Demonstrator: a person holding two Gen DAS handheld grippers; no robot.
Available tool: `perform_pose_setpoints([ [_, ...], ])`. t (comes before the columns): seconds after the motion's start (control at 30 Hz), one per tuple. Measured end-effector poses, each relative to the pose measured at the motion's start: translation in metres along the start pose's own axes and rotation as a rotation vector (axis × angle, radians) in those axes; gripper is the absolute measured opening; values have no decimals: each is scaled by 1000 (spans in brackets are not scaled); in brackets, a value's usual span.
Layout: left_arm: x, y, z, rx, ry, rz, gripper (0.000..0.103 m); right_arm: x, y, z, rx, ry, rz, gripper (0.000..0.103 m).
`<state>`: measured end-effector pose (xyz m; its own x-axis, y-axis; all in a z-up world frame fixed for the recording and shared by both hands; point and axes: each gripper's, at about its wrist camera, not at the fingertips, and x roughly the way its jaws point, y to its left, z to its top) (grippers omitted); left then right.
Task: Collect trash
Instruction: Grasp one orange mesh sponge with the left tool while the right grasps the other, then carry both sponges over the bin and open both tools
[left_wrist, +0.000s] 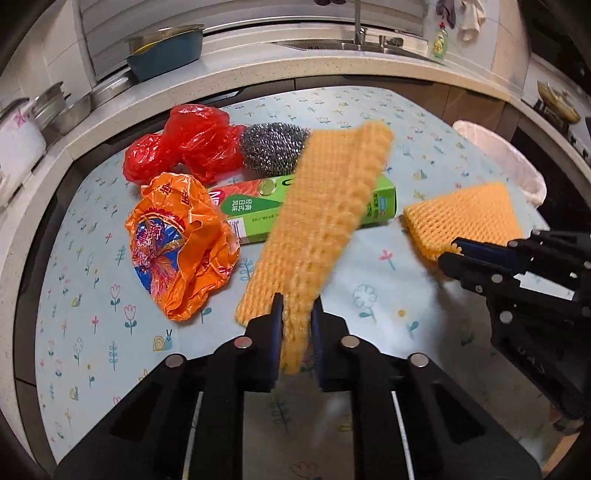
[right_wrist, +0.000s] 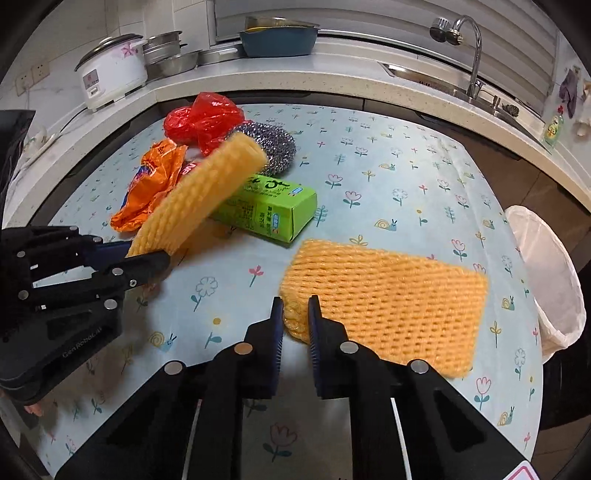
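Two orange foam nets are pinched above the flowered tablecloth (right_wrist: 388, 177): the left gripper (left_wrist: 297, 310) clamps the long foam net (left_wrist: 325, 210), the right gripper (right_wrist: 295, 314) clamps the flat foam net (right_wrist: 388, 306); a green box (right_wrist: 273, 210), bags and a lined bin (right_wrist: 546, 273) sit nearby

Long foam net (left_wrist: 325, 221): orange-yellow mesh, lifted, tilted, blurred.
Flat foam net (right_wrist: 388, 302): same mesh, apparently just above the surface (right_wrist: 369, 177).
Red bags (left_wrist: 192, 144): crumpled, at far side.
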<state>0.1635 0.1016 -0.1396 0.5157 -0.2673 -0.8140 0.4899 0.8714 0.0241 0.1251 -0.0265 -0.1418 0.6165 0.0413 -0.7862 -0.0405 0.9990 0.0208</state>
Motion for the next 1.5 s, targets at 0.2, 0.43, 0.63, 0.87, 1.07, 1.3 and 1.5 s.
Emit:
perform_pose_setpoints([
  [0.2,-21,-12,11,-49,-32,-79,10,-34,-31,14,109,-95,25,8],
  [0.43,-40,-44,42,-48,-72,-148,10,-75,-75,34,208,-199,26,8],
  [0.63,-44,-84,73,-25,-107,-169,10,-106,-129,47,274,-278,-4,8],
  [0.87,-35,-131,108,11,-118,-206,10,-119,-176,50,320,-313,-37,8],
  [1.07,-18,-175,139,51,-120,-241,10,-121,-226,50,371,-332,-72,8],
  [1.3,8,-226,174,108,-101,-313,11,-104,-284,49,454,-323,-82,8],
  [1.5,33,-265,195,163,-68,-346,11,-84,-323,46,525,-300,-89,8],
])
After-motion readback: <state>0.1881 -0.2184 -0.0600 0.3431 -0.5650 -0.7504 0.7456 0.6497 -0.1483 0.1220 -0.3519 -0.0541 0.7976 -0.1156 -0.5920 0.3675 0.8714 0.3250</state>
